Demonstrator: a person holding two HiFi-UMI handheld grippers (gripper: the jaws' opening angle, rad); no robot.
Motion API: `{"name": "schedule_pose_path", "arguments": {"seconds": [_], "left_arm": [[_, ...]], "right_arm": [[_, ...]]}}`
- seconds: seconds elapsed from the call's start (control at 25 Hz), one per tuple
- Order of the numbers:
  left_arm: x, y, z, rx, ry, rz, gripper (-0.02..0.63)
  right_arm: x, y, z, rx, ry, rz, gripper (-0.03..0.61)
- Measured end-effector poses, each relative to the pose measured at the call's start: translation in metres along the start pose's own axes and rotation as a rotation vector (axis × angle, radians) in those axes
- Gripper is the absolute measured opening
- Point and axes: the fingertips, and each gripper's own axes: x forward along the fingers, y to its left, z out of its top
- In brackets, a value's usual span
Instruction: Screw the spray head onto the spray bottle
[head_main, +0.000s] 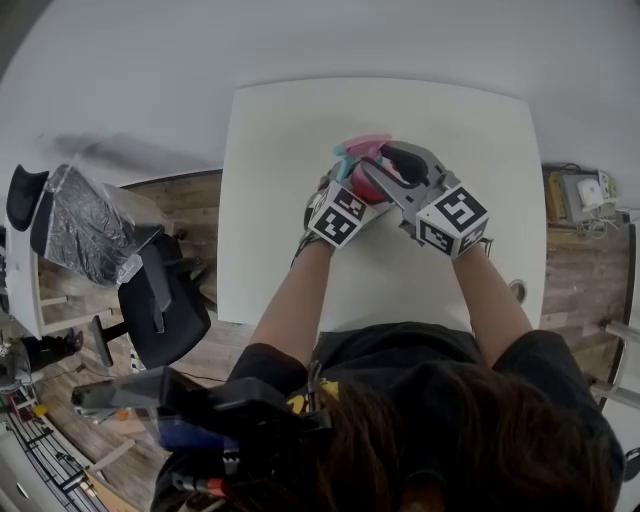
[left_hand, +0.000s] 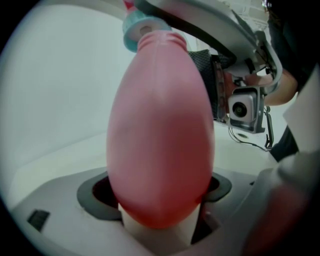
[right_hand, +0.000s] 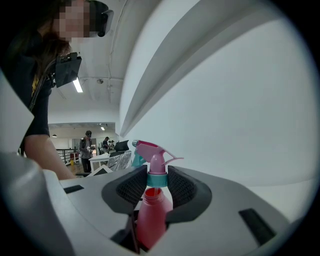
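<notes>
A big white table was seen from above. The spray bottle was held over it, about halfway between the left and right edges and a little closer to the far edge than the near one. It could not be told if the bottle touched the table top.

The bottle was pink and smooth. It was shaped like an egg, fat in the middle and thin at the neck. No label was seen on it.

The spray head was seen on top of the bottle's neck. The head was pink, with a thin curved trigger and a blue-green tip at the front. A blue-green ring was found at its bottom, right where it met the neck. A small bit of darker neck was seen just under the ring.

The left gripper was opened wide, and the fat bottom part of the bottle was squeezed between its jaws. The bottle's neck was pointed away from this gripper.

The right gripper was closed about halfway. The blue-green ring of the spray head was pinched between its two dark pads, one pad on each side. The rest of the head was left sticking out past the jaws.
</notes>
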Motion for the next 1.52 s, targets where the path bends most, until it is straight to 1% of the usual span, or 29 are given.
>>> {"name": "schedule_pose_path", "arguments": {"seconds": [0.2,0.36,0.6,1.08,1.2,1.28,1.4,1.52], "left_arm": [[0.0,0.0,-0.002,-0.006,0.007,-0.003,0.436],[-0.001,0.0,-0.002,-0.004,0.008,-0.003,0.436],[0.001,0.003,-0.01,-0.012,0.015,0.002,0.436],[0.001,0.002,-0.01,-0.001,0.013,-0.012,0.436],[-0.01,0.001,0.007,0.006,-0.025,-0.019,0.436],[-0.013,0.0,0.008,-0.001,-0.048,-0.029,0.436],[-0.021,0.002,0.005,-0.01,-0.069,-0.004,0.436],[-0.024,0.003,0.005,0.002,-0.081,0.02,0.436]], "right_arm": [[-0.002,0.001,-0.009,-0.013,0.014,-0.006,0.127],[-0.003,0.003,-0.009,-0.011,-0.001,-0.01,0.127],[-0.004,0.008,-0.013,-0.029,0.004,-0.005,0.129],[-0.006,0.01,-0.012,-0.047,-0.009,0.034,0.129],[-0.004,0.009,-0.013,-0.043,-0.006,0.026,0.129],[-0.004,0.009,-0.013,-0.045,-0.005,0.024,0.129],[-0.003,0.01,-0.012,-0.049,-0.004,0.025,0.129],[-0.004,0.009,-0.012,-0.045,-0.003,0.023,0.129]]}}
